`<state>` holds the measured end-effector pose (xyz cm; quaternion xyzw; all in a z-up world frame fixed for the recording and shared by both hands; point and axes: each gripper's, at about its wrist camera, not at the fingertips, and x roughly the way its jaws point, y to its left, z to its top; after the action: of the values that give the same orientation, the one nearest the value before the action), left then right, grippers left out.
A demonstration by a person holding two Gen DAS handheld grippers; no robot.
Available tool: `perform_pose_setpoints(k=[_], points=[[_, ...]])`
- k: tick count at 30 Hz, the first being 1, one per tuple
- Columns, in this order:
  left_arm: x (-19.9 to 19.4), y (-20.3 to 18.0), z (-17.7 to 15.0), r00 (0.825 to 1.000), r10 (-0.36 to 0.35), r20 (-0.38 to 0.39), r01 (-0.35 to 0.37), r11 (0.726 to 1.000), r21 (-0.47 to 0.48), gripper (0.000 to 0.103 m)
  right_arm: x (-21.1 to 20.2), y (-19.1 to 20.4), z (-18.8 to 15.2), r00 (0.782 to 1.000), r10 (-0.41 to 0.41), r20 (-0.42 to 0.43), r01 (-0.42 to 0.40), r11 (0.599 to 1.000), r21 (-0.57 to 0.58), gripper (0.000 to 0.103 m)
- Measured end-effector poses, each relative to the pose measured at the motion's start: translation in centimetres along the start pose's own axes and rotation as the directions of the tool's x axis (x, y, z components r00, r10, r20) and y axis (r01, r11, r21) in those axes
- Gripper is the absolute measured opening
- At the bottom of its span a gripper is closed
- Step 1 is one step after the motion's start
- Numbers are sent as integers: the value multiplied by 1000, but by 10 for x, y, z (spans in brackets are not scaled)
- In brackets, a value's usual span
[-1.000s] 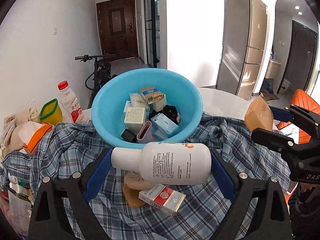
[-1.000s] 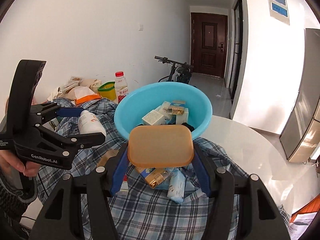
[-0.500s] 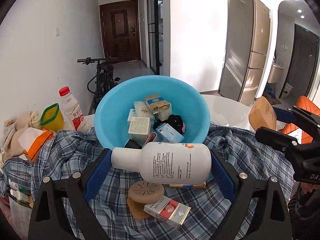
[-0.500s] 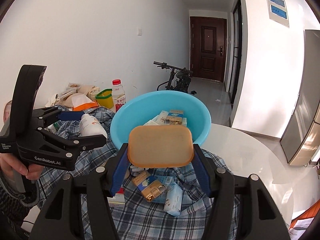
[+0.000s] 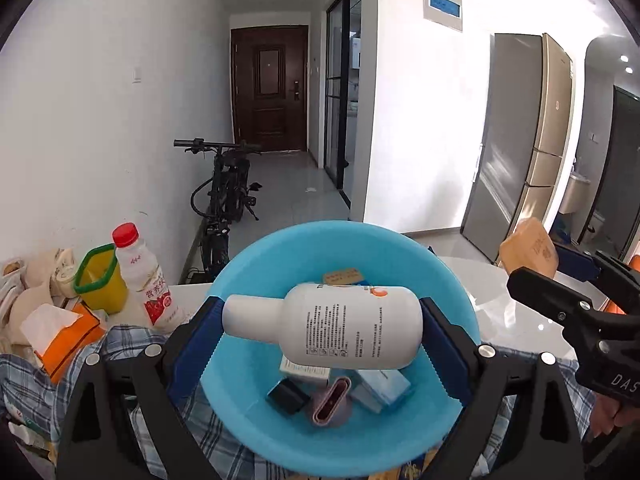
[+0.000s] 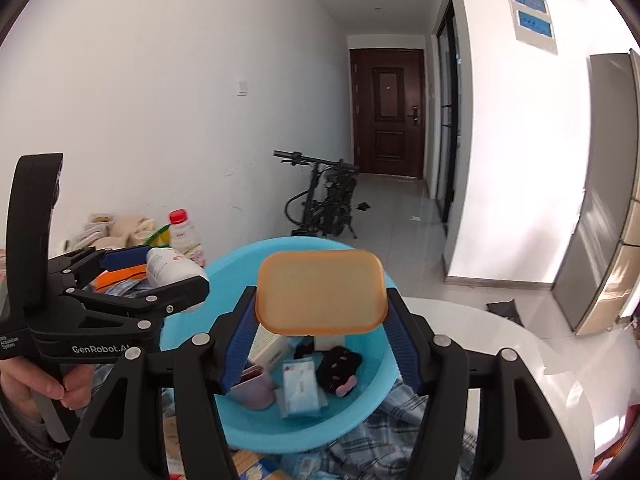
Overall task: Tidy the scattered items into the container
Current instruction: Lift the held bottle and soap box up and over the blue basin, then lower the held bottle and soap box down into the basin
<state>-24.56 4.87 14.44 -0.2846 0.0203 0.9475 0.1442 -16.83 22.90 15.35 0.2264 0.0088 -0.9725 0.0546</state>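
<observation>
A blue plastic basin (image 5: 248,396) (image 6: 360,428) holds several small boxes, a tissue pack and a black item. My left gripper (image 5: 322,326) is shut on a white lotion bottle (image 5: 340,326) lying sideways, held above the basin's inside. In the right wrist view that same left gripper (image 6: 160,276) and the white lotion bottle (image 6: 172,270) show at the basin's left rim. My right gripper (image 6: 320,316) is shut on a flat orange-tan soap bar (image 6: 322,290), also held over the basin. In the left wrist view the soap bar (image 5: 528,246) shows at the right.
The basin sits on a blue plaid cloth (image 5: 120,344) over a round white table (image 6: 512,356). A red-capped drink bottle (image 5: 142,276), a yellow cup with green rim (image 5: 98,280) and an orange tissue pack (image 5: 64,340) stand left. A bicycle (image 5: 224,196) leans behind.
Both grippers moved forward and slightly up with their loads, from over the plaid cloth to above the basin. The loose items on the cloth have dropped out of sight below.
</observation>
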Motion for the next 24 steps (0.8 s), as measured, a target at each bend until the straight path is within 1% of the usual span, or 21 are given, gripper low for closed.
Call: perform_pose_setpoints(k=[1, 2, 3, 5, 7, 9, 10, 12, 14, 16, 17, 19, 21, 24], points=[[10, 6, 5, 1000, 9, 3, -9, 1000, -29, 96, 6, 2, 3, 999, -30, 19, 31, 999, -20, 60], [19, 11, 9, 1000, -7, 5, 7, 999, -47, 96, 13, 2, 5, 999, -39, 29, 40, 999, -29, 60], [27, 14, 14, 1000, -14, 6, 14, 998, -57, 96, 21, 0, 7, 999, -28, 20, 28, 999, -23, 60], [42, 16, 24, 999, 29, 20, -28, 999, -43, 96, 39, -5, 12, 1000, 8, -2, -8, 1000, 5, 59], [53, 18, 31, 997, 60, 40, -59, 998, -22, 96, 55, -9, 18, 1000, 3, -12, -3, 1000, 9, 60], [70, 19, 38, 997, 69, 17, -69, 998, 5, 96, 68, -12, 23, 1000, -6, -20, 6, 1000, 2, 60], [78, 21, 40, 997, 83, -2, -83, 997, 3, 96, 73, -13, 25, 1000, -4, -21, 5, 1000, 4, 60], [94, 28, 42, 997, 73, -32, -74, 997, -37, 96, 86, -15, 28, 999, 5, -46, -5, 1000, 1, 60], [111, 31, 43, 995, 79, -56, -82, 995, -53, 96, 97, -15, 28, 997, -36, -68, 36, 999, -5, 60], [126, 32, 43, 991, 113, -74, -117, 992, -49, 96, 107, -14, 27, 993, -60, -102, 60, 998, 1, 59], [131, 35, 42, 988, 123, -88, -129, 990, -57, 96, 106, -16, 26, 992, -63, -106, 65, 998, 15, 59], [135, 38, 40, 989, 106, -103, -115, 990, -83, 96, 106, -19, 26, 993, -42, -111, 47, 998, 48, 59], [134, 37, 37, 988, 115, -106, -124, 989, -75, 96, 102, -20, 26, 993, -20, -116, 28, 997, 67, 59], [131, 36, 35, 988, 111, -109, -119, 991, -64, 96, 102, -18, 30, 993, -13, -120, 19, 999, 45, 59]])
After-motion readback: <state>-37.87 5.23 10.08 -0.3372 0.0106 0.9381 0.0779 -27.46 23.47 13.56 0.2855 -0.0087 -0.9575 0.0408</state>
